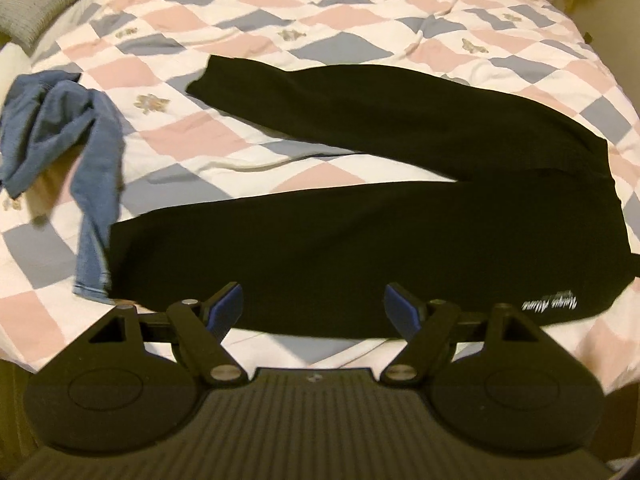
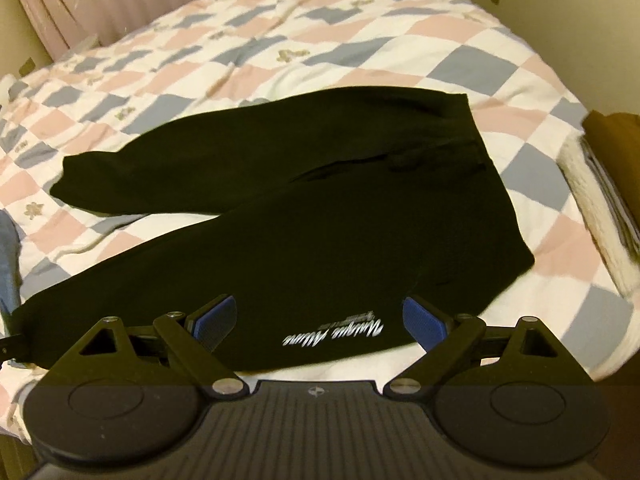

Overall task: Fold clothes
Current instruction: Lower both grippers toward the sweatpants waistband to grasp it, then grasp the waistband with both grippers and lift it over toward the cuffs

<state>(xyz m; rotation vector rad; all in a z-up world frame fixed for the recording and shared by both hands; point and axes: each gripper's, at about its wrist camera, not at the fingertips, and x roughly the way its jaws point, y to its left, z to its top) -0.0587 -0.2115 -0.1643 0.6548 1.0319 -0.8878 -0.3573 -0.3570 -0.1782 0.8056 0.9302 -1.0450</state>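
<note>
White script logo on the black fabric trousers (image 1: 360, 208) is blurred, unreadable. Only your left view shows the crumpled blue denim garment (image 1: 60, 136), left of the trousers; right view crops it. Your left gripper (image 1: 313, 306) and right gripper (image 2: 319, 318) hover spread, empty, over the trousers' near edge on the pink-grey checked quilt (image 1: 224, 40).
</note>
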